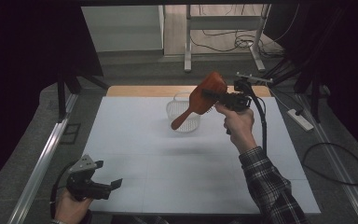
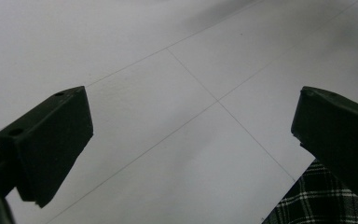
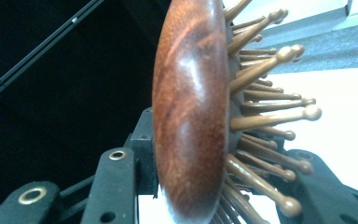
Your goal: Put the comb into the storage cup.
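One stiff, light brush [image 1: 200, 99] sits clamped by its head in the right gripper [image 1: 223, 99], handle toward seven o'clock; left gripper [image 1: 108, 175] gapes empty.

No text, label, brand, number or sign can be read anywhere in these views. The wooden hairbrush [image 3: 191, 112] shows bare grain on its back, the white tabletop [image 1: 135, 140] carries faint seam lines and no print, and the black fingers [image 2: 51, 140] bear no markings.
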